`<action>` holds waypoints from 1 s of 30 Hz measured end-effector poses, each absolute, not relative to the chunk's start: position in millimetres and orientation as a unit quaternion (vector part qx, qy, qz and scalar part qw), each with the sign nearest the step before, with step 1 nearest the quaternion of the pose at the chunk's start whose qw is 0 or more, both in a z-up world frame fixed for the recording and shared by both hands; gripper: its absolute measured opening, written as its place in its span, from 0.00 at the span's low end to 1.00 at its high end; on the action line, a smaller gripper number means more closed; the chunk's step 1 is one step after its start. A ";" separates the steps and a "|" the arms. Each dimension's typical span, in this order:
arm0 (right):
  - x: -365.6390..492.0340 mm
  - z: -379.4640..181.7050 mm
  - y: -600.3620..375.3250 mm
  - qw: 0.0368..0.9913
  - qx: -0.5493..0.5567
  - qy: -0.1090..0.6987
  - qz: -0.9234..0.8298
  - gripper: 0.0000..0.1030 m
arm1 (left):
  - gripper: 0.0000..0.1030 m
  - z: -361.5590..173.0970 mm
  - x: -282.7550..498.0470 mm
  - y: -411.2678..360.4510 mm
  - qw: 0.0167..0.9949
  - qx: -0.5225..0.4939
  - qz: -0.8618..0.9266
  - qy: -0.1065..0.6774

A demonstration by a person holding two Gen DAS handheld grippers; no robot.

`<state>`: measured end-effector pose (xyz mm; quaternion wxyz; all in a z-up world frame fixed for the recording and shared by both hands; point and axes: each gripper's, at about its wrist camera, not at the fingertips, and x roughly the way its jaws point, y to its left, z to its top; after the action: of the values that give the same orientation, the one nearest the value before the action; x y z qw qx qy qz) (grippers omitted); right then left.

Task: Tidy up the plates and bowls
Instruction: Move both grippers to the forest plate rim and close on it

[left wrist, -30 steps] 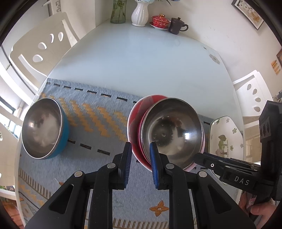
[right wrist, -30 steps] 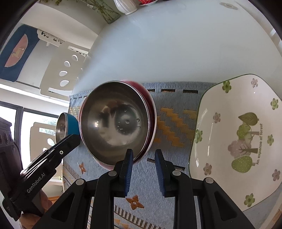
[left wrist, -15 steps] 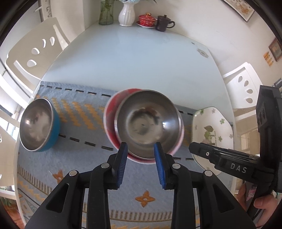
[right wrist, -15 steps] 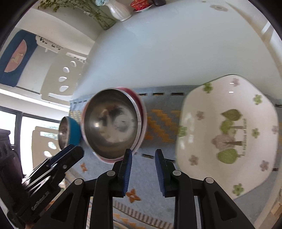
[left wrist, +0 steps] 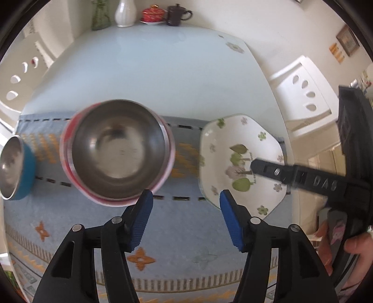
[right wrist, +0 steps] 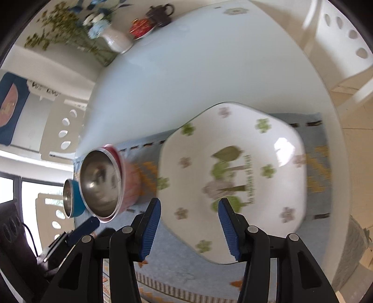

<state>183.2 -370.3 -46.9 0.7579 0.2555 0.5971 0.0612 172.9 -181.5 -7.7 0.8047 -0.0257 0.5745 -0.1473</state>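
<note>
A steel-lined pink bowl (left wrist: 116, 151) sits nested in a red bowl on the blue patterned mat (left wrist: 181, 228); it also shows in the right wrist view (right wrist: 102, 184). A blue steel-lined bowl (left wrist: 14, 167) stands at the mat's left end and shows in the right wrist view (right wrist: 70, 200). A white plate with tree and flower print (left wrist: 240, 160) lies at the right and fills the right wrist view (right wrist: 233, 177). My left gripper (left wrist: 186, 219) is open and empty, above the mat between the bowls and the plate. My right gripper (right wrist: 188, 228) is open and empty over the plate's near edge.
The mat lies on a pale round table (left wrist: 151, 70). A white vase (left wrist: 125, 12), a red lidded cup (left wrist: 153, 15) and a dark mug (left wrist: 177, 15) stand at the far edge. White chairs (left wrist: 303, 88) surround the table.
Both grippers have opened wide and pulled back from the nested bowls. Both have swung right, the right one to above the plate. The bowls stay on the mat.
</note>
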 end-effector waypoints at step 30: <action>219.9 -69.7 -450.3 0.800 0.255 0.543 -0.001 0.48 | 0.56 -83.7 198.3 -235.1 0.762 0.008 -0.150 0.630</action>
<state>219.9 -450.3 -69.7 0.8001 0.2552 0.5429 -0.0008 198.3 -235.1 -83.7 0.7624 0.0078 0.6295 -0.1496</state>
